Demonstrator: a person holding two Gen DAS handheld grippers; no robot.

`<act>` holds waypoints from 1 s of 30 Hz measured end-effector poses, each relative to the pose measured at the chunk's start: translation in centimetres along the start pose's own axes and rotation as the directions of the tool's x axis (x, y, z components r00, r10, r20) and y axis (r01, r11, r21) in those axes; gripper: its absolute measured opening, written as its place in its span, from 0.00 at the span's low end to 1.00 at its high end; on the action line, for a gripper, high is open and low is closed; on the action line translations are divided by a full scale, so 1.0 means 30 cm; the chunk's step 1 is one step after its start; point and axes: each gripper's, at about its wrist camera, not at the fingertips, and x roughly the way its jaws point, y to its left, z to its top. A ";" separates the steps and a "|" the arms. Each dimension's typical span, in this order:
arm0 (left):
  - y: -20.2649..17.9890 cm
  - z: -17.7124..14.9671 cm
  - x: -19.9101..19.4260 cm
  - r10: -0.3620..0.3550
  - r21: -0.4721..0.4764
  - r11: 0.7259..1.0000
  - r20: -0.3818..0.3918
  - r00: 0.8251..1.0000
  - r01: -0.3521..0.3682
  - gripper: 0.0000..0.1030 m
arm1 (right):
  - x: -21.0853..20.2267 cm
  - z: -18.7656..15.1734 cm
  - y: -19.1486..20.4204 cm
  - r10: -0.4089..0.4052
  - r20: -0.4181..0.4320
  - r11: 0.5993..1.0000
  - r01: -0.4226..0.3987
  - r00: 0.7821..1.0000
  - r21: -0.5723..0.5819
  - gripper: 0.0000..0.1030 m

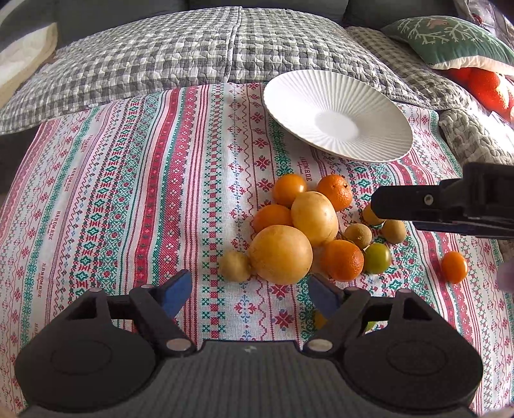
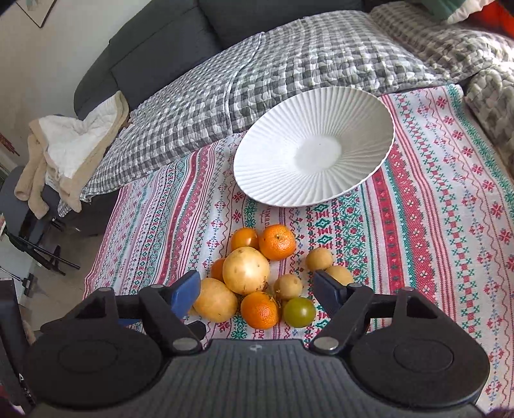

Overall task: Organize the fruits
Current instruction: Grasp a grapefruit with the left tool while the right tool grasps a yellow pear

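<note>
Grey-and-white checked quilt (image 2: 257,80) spread over the seat of a dark grey sofa (image 2: 154,54), its back cushions rising along the far side. Striped cloth (image 1: 128,193) with red and green cross-stitch bands and the word "HANDMADE" laid across the near part of the quilt. Green cushion (image 1: 446,40) with a white branch pattern at the far right, something orange-red (image 1: 488,88) tucked under it. Cream blanket (image 2: 70,151) draped over the sofa's left end. Pale wall (image 2: 48,74) behind, with a framed picture (image 2: 37,11) at the upper corner. Black tripod legs (image 2: 48,254) on a light floor at left. Soft daylight throughout.
</note>
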 end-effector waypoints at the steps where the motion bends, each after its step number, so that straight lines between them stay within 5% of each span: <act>1: 0.004 0.000 0.003 -0.012 -0.007 1.000 0.006 1.000 0.012 0.72 | 0.011 0.002 -0.001 0.012 -0.005 1.000 -0.011 1.000 0.009 0.70; 7: 0.014 -0.002 0.014 -0.083 -0.028 0.996 0.050 0.995 0.084 0.57 | 0.084 0.018 -0.003 0.089 -0.046 0.993 -0.086 0.995 0.076 0.56; 15: -0.012 0.018 0.048 -0.127 0.019 0.992 0.077 0.989 0.126 0.42 | 0.151 0.017 -0.033 0.067 -0.074 0.990 -0.057 0.995 0.131 0.48; 30: -0.022 0.012 0.080 -0.091 0.042 0.995 0.112 0.990 0.086 0.43 | 0.213 0.005 -0.018 0.024 -0.070 0.997 -0.019 0.997 0.075 0.44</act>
